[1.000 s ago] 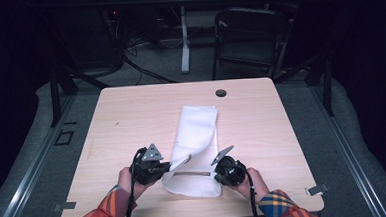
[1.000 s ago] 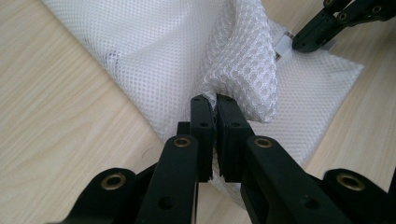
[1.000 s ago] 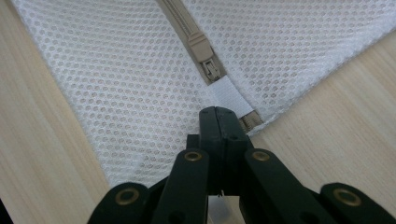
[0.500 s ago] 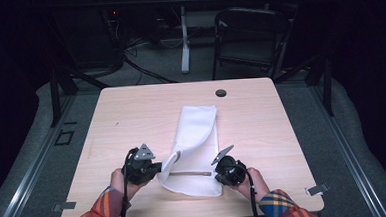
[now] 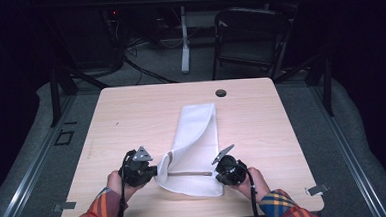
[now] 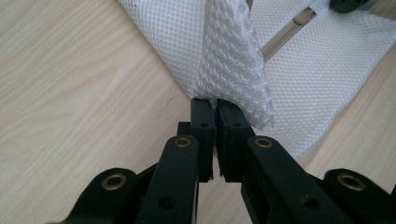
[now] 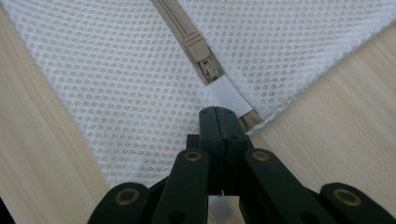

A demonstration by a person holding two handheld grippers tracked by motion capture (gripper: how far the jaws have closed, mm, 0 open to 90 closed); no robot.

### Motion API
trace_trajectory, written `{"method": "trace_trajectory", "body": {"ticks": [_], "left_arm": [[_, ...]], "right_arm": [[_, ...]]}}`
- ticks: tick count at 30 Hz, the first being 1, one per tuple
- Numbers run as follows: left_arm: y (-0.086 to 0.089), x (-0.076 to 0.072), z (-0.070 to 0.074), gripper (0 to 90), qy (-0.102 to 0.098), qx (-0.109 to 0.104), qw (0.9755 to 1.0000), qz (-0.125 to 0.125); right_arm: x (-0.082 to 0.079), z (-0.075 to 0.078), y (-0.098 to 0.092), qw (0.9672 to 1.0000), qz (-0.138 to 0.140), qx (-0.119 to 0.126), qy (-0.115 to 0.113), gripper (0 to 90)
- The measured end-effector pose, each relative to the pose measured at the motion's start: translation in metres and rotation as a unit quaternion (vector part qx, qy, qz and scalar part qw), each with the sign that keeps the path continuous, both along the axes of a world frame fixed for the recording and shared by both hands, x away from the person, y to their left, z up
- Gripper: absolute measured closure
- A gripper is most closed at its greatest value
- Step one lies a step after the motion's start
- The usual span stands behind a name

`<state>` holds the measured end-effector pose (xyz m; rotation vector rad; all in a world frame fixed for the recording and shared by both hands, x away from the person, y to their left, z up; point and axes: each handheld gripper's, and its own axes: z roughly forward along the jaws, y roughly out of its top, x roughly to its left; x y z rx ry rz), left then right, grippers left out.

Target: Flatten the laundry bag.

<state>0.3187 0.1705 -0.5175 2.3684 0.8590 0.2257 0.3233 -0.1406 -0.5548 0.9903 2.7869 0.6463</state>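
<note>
Mesh laundry bag (image 5: pixel 195 148) is lying on the table (image 5: pixel 131 116), stretched between the two tools, with its near end at the person's side and its long axis running away from them toward the far edge, leaning a little to the right. Starting at the left, the left hand-held gripper (image 5: pixel 156 170) is pinching a fold of the mesh (image 6: pixel 231 70) tight between its clenched jaws, lifting that near left corner off the wood so the fabric is standing up just ahead of its tips. Across the bag's near end, the beige zipper (image 5: pixel 189 173) is running crosswise from one tool to the other, closed as far as I can tell. At the right, the right hand-held gripper (image 7: pixel 219 116) is clamping the bag's edge at the white tab (image 7: pixel 226 93), with the zipper slider (image 7: pixel 201 53) sitting just beyond its tips. The step in hand looks like bracing the bag at both ends of the zipper. The next move probably calls for the right tool letting go and catching the small slider pull, while the left is holding the mesh taut.
</note>
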Motion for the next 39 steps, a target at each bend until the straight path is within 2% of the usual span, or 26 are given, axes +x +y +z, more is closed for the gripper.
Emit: {"method": "trace_trajectory", "body": {"ticks": [13, 29, 39], "left_arm": [[0.004, -0.001, -0.005, 86.2, 0.017, 0.018, 0.9997, 0.001], [0.008, -0.001, -0.013, 85.8, 0.045, 0.042, 0.9981, 0.001], [0.008, -0.002, -0.016, 85.6, 0.063, 0.044, 0.997, 0.003]], "right_arm": [[0.0, 0.0, -0.001, 1.0, -0.004, -0.003, 0.003, 90.0], [0.001, 0.001, -0.002, 0.9999, -0.002, -0.01, 0.007, 90.0], [0.001, 0.001, -0.002, 0.9999, -0.003, -0.01, 0.007, 90.0]]}}
